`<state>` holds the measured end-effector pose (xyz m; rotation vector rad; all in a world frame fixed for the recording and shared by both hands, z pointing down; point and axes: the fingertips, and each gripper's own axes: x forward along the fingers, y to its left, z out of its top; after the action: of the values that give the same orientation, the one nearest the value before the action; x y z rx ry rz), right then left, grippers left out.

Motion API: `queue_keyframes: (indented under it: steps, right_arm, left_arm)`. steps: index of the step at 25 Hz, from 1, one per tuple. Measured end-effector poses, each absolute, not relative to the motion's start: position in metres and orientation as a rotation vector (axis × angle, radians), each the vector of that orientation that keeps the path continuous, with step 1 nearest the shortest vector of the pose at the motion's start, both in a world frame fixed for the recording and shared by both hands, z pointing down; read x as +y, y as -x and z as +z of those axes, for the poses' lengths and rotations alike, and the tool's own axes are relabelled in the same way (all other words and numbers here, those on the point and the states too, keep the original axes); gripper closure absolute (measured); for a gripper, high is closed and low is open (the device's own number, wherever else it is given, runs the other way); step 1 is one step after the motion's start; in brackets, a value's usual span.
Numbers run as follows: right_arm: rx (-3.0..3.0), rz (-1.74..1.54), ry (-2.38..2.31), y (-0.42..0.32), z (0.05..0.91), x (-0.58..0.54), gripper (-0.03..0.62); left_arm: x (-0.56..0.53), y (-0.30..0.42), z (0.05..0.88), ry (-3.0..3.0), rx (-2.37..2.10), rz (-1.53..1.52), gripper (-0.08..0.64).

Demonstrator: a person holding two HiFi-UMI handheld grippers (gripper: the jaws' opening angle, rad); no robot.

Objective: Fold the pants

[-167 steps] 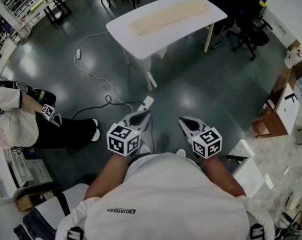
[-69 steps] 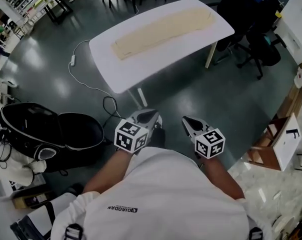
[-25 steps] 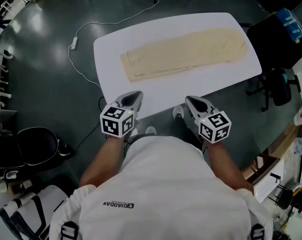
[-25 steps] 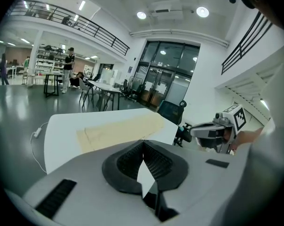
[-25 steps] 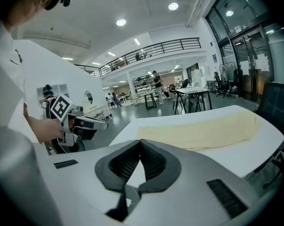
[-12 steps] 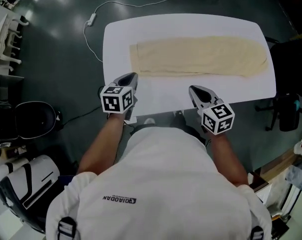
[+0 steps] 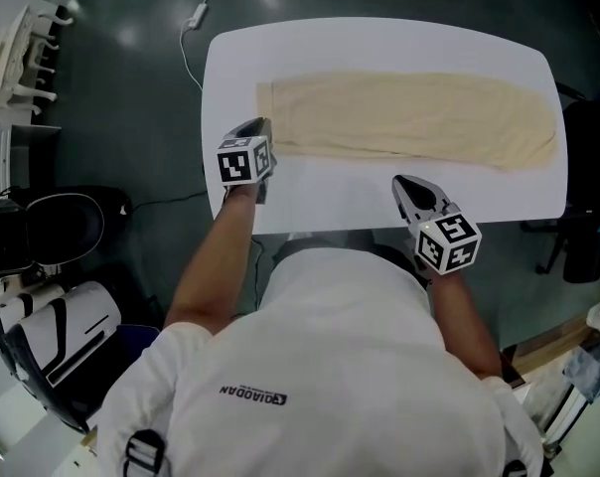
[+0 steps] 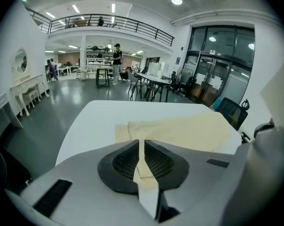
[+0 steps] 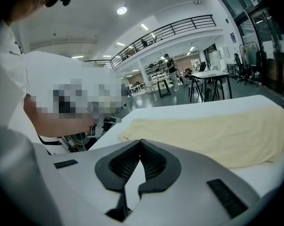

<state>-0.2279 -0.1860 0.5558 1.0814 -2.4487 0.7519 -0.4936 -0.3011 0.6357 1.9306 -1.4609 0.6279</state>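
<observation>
Cream pants [image 7: 409, 117] lie flat lengthwise across a white table [image 7: 330, 199]. In the head view my left gripper [image 7: 258, 127] is over the table's left part, its tips just short of the pants' left end; its jaws are shut with nothing between them. My right gripper [image 7: 402, 182] hovers above the table's near edge, short of the pants, shut and empty. The left gripper view shows the shut left gripper [image 8: 141, 142] pointing at the pants [image 8: 179, 130]. The right gripper view shows the right gripper [image 9: 140, 141] with the pants [image 9: 212, 133] beyond it.
A white cable with an adapter [image 7: 195, 14] runs over the dark floor behind the table. A black bag [image 7: 52, 227] and white gear lie at the left, a black chair [image 7: 588, 241] at the right. People [image 8: 116, 62] stand far off in the hall.
The table has come close in the head view. Both grippers moved forward over it, the left one farther, to the pants' left end. The jaws stayed shut.
</observation>
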Motion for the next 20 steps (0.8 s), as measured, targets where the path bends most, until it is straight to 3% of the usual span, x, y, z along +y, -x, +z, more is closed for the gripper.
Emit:
queue_keyframes:
  steps: [3, 8, 13, 20]
  right_arm:
    - [-2.453, 0.768, -1.051, 0.219, 0.562, -0.197, 0.574]
    - [-2.465, 0.797, -1.01, 0.21, 0.571, -0.209, 0.574]
    - [-2.438, 0.822, -0.99, 0.188, 0.587, -0.219, 0.574]
    - [-2.435, 0.837, -0.955, 0.171, 0.595, -0.223, 0.574]
  left_arm:
    - [-0.311, 0.492, 0.65, -1.881, -1.486, 0.661, 0.462]
    - [-0.323, 0.497, 0.674, -1.814, -1.522, 0.745, 0.431]
    - [-0.335, 0.498, 0.702, -1.716, -1.522, 0.789, 0.346]
    - [-0.33, 0.502, 0.724, -1.632, -1.547, 0.843, 0.311]
